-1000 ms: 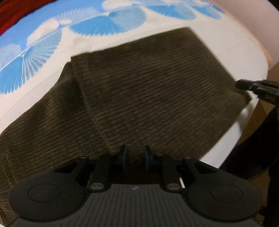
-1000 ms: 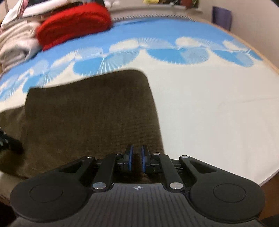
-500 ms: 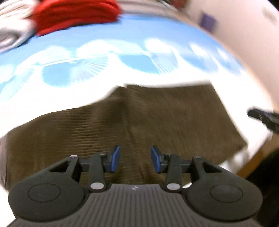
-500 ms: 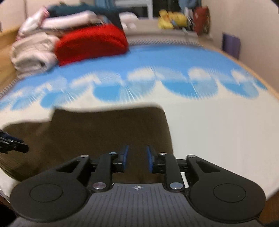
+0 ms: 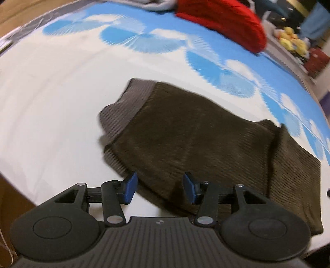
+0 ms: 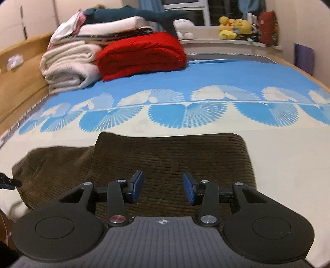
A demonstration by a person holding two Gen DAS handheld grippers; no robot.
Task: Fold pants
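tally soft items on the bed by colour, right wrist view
Brown: 1, pants
Red: 1, folded blanket
Cream: 1, rolled blanket
Teal: 1, plush shark
Total: 4

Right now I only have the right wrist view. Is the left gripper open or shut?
Observer: The left gripper is open, with nothing clamped between its fingers.
Operator: Where's the waistband?
Observer: The lighter ribbed waistband is at the left end of the pants, lying on the bedsheet.
Operator: Layers lined up?
Observer: No. The top layer ends at a fold edge, and the lower layer sticks out past it on the right.
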